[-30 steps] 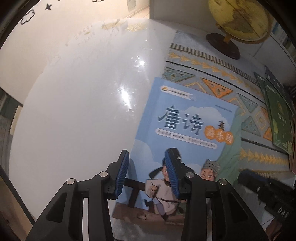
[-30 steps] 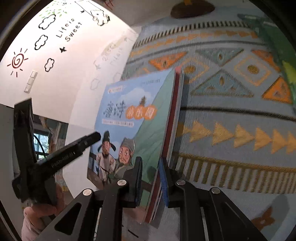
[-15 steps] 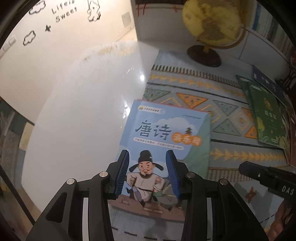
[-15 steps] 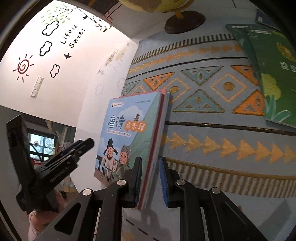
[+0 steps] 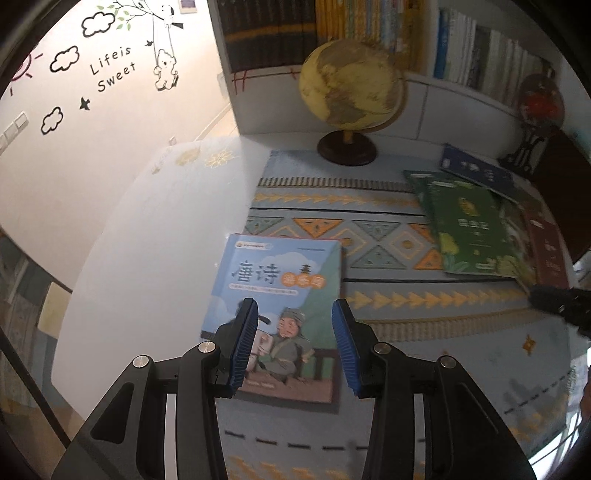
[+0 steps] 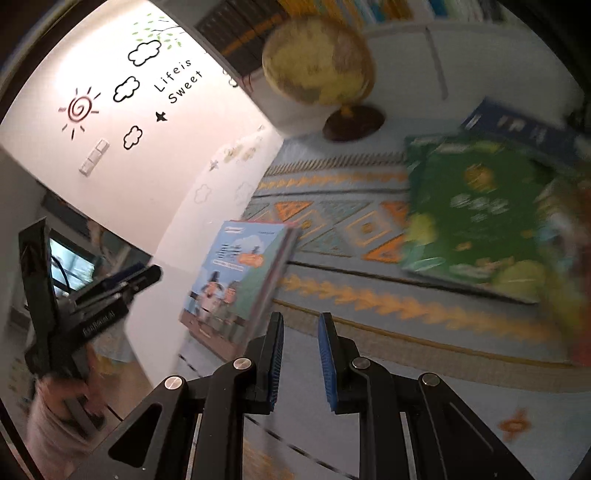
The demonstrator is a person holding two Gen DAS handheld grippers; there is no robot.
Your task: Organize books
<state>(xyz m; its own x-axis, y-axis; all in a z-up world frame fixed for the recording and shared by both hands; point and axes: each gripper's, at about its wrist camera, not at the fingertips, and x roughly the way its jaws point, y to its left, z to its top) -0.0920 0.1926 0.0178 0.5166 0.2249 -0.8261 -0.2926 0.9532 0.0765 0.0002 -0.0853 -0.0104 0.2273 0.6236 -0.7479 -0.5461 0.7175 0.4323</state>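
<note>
Seen lower centre of the left wrist view: left gripper (image 5: 295, 343), jaws moderately apart, nothing between the blue pads, hanging above one blue picture book (image 5: 280, 295) that lies flat on the patterned rug (image 5: 369, 295), its left part over the glossy white floor (image 5: 147, 258). Seen lower centre of the right wrist view: right gripper (image 6: 301, 354), jaws narrowly apart with a clear gap, holding nothing, off the same blue picture book (image 6: 240, 280), which sits just left of centre and shows a red edge along its right side, perhaps a second book beneath; cannot tell. Right of frame in both views: a loose overlapping spread of books, at least four countable in the left wrist view, namely one green book (image 5: 472, 229) on top, a second green cover edge (image 5: 415, 181) under it, one dark blue book (image 5: 476, 170) behind, and one dark red book (image 5: 546, 247) at the far right; blurred in the right wrist view, so no firmer count. Upper centre: one yellow globe (image 5: 351, 85) on a dark round base, standing at the rug's far edge before a white bookshelf (image 5: 332, 22) filled with upright volumes. Upper left: wall with cloud stickers and the words "Life is Sweet" (image 5: 114, 68). Lower left of the right wrist view: a hand (image 6: 62, 406) gripping the other tool's handle.
</note>
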